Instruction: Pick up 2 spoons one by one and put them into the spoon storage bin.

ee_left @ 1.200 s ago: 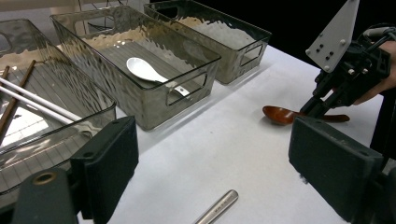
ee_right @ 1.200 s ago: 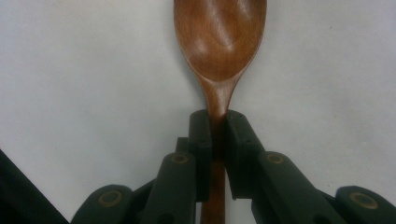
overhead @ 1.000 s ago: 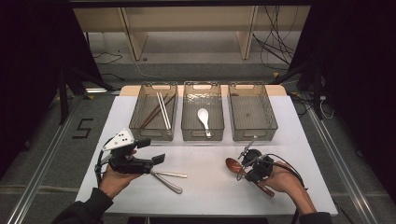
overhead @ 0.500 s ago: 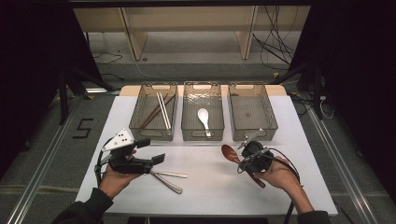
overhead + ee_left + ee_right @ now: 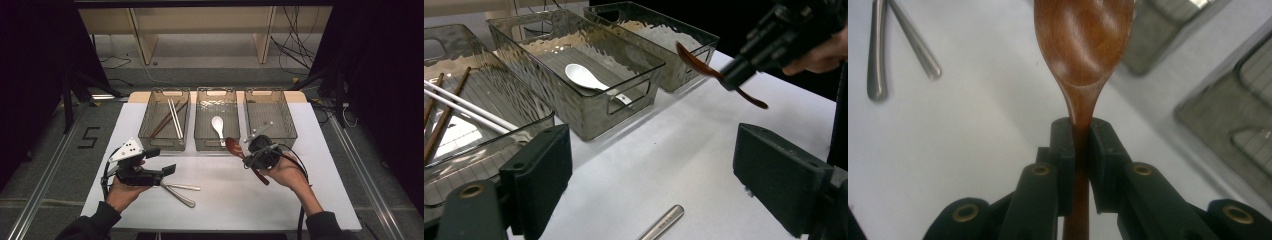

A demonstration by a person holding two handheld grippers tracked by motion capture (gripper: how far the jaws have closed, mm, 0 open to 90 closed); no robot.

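My right gripper (image 5: 248, 159) is shut on the handle of a brown wooden spoon (image 5: 233, 145), held above the table just in front of the middle bin (image 5: 215, 141). In the right gripper view the pads (image 5: 1064, 145) clamp the handle just below the spoon's bowl (image 5: 1083, 40), which points away from me. In the left gripper view the spoon (image 5: 704, 67) hangs in the air beside the bins. My left gripper (image 5: 161, 161) stays at the front left with its jaws wide open and nothing between them (image 5: 659, 175).
Three clear bins stand in a row at the back. The left bin (image 5: 162, 142) holds chopsticks (image 5: 172, 117), the middle one a white spoon (image 5: 218, 125), and the right bin (image 5: 264, 91) looks empty. Two metal utensils (image 5: 180, 192) lie crossed beside my left gripper.
My right gripper has lifted the brown spoon and carried it away from me toward the front of the middle bin. The left gripper has not moved.
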